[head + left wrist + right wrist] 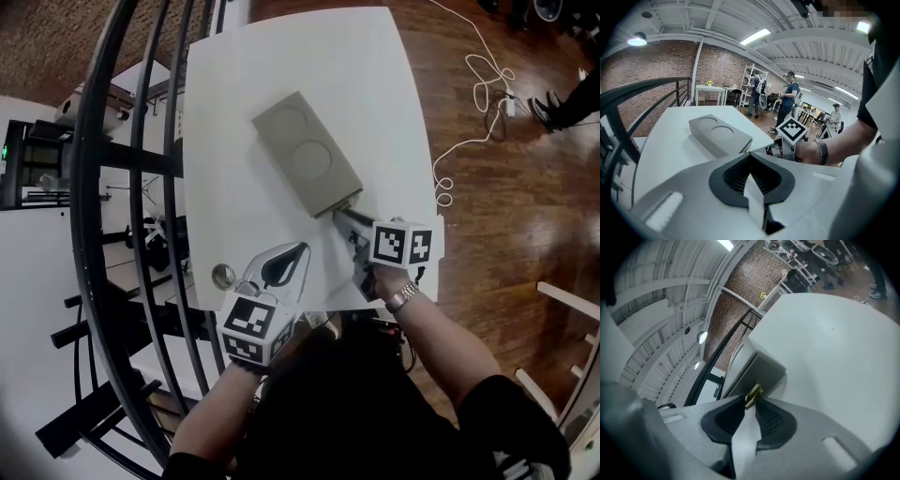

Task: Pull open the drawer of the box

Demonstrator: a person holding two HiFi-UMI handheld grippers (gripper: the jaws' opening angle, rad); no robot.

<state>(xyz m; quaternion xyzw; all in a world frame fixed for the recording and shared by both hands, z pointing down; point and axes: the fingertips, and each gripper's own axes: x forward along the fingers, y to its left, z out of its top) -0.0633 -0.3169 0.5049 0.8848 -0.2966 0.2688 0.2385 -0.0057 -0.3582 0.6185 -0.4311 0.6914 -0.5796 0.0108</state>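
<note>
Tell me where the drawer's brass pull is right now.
In the right gripper view, the brass pull juts from the near end of the grey box on the white table, pinched at the tips of the right claw.

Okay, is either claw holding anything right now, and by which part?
The right claw is shut on the small brass handle at the end of the box. The left claw is shut and holds nothing.
</note>
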